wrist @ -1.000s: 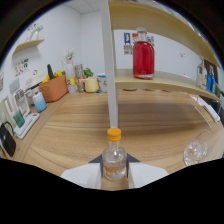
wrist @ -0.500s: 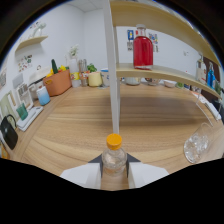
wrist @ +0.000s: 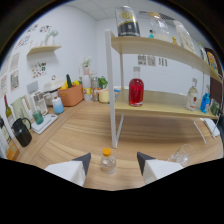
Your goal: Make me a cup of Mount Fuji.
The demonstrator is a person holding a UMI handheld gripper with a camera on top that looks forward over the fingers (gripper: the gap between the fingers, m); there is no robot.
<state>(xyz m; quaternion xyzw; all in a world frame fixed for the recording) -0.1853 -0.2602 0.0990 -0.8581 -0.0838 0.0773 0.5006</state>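
I saw a wooden table (wrist: 75,137) spanning the whole scene, with a white wall (wrist: 70,40) behind it. A white-framed shelf unit (wrist: 150,102) stood on the table beyond the tool, its front post (wrist: 114,100) rising just ahead of the fingers. The lower shelf carried a bottle of red liquid (wrist: 136,88) toward its near end, and a pale bottle (wrist: 193,97) and a blue bottle (wrist: 205,101) at its far end. The upper shelf carried a large clear jar (wrist: 126,22) with a dark label. I could not make out the other items on that shelf.

On the far side of the table I noted an orange basket (wrist: 73,94) near the wall, with a cream cup (wrist: 104,95) beside it. Nearer me along that side stood a blue-based container (wrist: 58,105), a tray (wrist: 44,123) and a black kettle (wrist: 21,132).

A clear glass (wrist: 181,154) lay tilted on the table, apart from the tool on the side under the shelf unit.

The tool (wrist: 113,163) was spread wide. Its two fingers (wrist: 82,162) showed dark tips with white bodies. A small clear bottle with an orange cap (wrist: 107,161) stood upright on the table between the fingers. I observed a gap on each side, so neither finger pressed on it.
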